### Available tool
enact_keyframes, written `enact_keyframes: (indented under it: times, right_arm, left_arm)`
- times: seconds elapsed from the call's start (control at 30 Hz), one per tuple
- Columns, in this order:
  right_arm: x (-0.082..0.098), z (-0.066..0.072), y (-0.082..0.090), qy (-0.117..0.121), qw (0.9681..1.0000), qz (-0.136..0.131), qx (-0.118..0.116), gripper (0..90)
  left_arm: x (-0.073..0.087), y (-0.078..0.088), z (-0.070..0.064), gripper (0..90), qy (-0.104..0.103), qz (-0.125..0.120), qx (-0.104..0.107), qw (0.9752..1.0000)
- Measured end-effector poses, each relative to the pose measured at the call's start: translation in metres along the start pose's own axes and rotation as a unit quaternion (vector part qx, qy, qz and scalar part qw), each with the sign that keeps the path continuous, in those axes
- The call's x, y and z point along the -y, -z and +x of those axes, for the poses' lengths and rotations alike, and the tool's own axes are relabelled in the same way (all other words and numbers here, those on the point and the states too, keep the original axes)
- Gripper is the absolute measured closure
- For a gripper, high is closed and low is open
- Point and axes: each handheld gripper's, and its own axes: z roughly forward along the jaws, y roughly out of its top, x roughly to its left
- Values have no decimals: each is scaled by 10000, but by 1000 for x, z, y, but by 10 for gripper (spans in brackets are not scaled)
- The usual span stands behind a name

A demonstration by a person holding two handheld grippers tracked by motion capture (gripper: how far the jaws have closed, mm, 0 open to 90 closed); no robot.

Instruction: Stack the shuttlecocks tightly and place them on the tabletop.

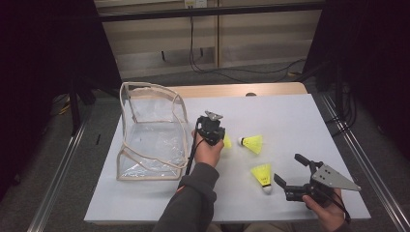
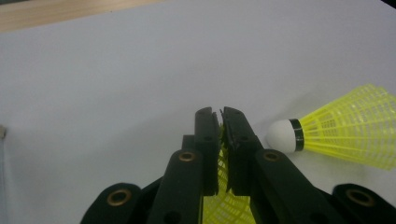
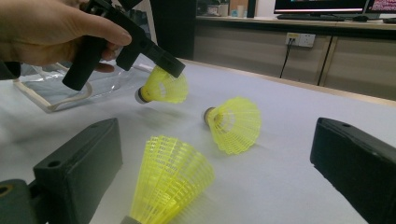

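Note:
My left gripper (image 1: 223, 139) (image 2: 221, 114) is shut on the mesh skirt of a yellow shuttlecock (image 1: 226, 141) (image 2: 224, 205) (image 3: 163, 88), held just above the white table with its cork pointing toward the bag. A second yellow shuttlecock (image 1: 252, 143) (image 2: 345, 126) (image 3: 233, 123) lies on its side to the right of it. A third shuttlecock (image 1: 262, 176) (image 3: 168, 182) rests nearer the front edge, cork toward me. My right gripper (image 1: 290, 169) (image 3: 217, 135) stands wide open just right of that third one, with the shuttlecock lying before its jaws and untouched.
A clear plastic bag with beige trim (image 1: 152, 130) (image 3: 70, 88) stands open on the left part of the white table top (image 1: 290, 111). Wooden table edge and cables lie beyond the far side. Dark rails run along both sides.

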Motion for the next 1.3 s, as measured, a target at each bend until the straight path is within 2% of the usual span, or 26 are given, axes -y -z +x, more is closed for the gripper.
enact_keyframes:
  times: [0.27,0.43,0.47,0.53,1.3]
  right_arm:
    - [0,0,0,-11,10000,7,8,16]
    - [0,0,0,9,10000,11,1,16]
    - [0,0,0,4,10000,22,6,16]
    - [0,0,0,14,10000,22,9,16]
    - [0,0,0,12,10000,18,5,16]
  left_arm:
    - [-1,-10,6,846,-19,10,-18,10000]
    - [-1,-13,4,842,-101,5,2,9999]
    - [-1,-14,4,841,-167,6,6,9999]
    - [-1,-15,3,840,-123,-4,7,9999]
    - [2,-24,4,812,-377,36,-23,9993]
